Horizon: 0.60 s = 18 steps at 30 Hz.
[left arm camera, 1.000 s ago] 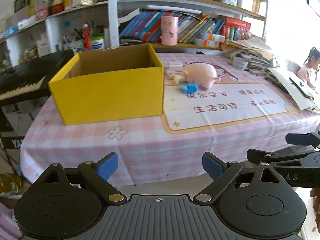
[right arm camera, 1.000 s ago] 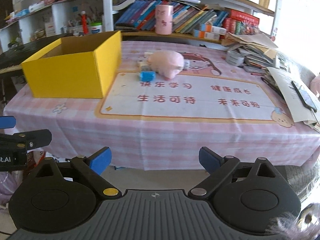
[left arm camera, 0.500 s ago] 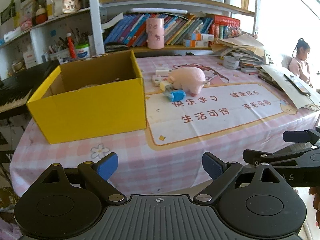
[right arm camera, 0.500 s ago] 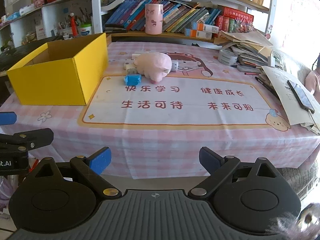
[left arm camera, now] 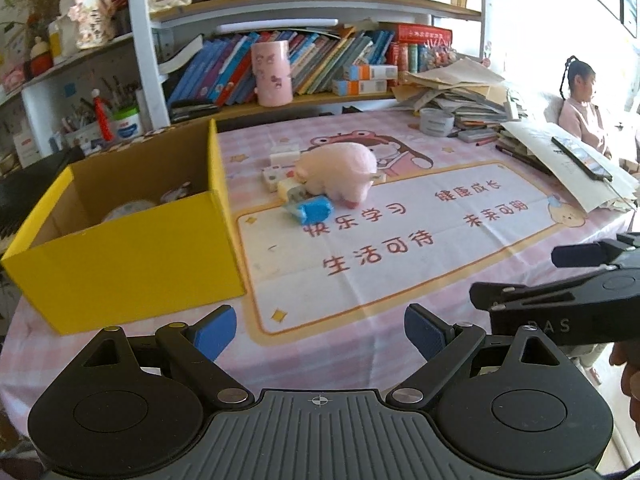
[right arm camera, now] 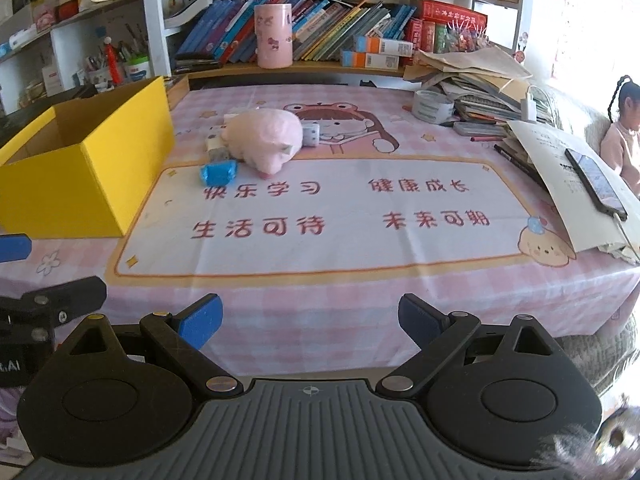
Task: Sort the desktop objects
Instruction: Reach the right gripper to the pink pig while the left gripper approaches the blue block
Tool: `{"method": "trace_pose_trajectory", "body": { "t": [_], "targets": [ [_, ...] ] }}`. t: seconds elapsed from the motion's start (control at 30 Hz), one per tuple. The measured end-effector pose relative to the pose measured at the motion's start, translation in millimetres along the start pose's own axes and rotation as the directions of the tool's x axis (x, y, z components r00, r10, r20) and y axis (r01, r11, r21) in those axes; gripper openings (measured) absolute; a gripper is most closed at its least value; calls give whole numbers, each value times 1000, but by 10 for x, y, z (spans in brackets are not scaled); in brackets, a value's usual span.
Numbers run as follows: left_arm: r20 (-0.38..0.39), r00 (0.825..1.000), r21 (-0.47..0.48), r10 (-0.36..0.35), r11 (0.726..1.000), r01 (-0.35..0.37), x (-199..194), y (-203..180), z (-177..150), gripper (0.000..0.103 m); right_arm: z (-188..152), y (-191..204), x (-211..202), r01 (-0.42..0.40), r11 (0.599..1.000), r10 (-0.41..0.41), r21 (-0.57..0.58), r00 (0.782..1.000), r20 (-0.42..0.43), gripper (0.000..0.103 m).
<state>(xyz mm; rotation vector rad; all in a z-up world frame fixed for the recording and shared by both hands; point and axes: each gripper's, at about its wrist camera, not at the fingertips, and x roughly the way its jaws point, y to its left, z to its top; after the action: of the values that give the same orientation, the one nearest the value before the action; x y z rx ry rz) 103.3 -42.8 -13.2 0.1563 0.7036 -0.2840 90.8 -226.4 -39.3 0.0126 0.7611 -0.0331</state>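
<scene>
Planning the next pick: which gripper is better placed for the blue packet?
Left, probably. Both are open and empty, but the blue packet lies beside the yellow box, on the left gripper side.

You held your left gripper [left arm camera: 320, 330] low and level, its jaws spread wide, the blue pads [left arm camera: 214, 332] well apart with nothing between them. Your right gripper [right arm camera: 310, 320] sat in the same pose, jaws wide and empty, blue fingertips [right arm camera: 416, 322] pointing forward. The two grippers were side by side: in the left wrist view the right one showed edge-on at the right, and in the right wrist view the left one showed at the left edge. Part of your right hand [left arm camera: 630, 384] showed behind it.
</scene>
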Motion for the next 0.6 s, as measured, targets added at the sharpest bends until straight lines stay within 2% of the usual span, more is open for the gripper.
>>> {"method": "trace_pose_trajectory", "body": {
  "t": [0.23,0.6],
  "targets": [
    [-15,1000,-9,-11,1000,11,289,-145,198,93,203,-204,210,-10,1000,10,-19,1000,0,95],
    [-40,999,-21,26,999,-27,690,-354,475,93,541,-527,635,-49,998,48,-34,999,-21,95]
  ]
}}
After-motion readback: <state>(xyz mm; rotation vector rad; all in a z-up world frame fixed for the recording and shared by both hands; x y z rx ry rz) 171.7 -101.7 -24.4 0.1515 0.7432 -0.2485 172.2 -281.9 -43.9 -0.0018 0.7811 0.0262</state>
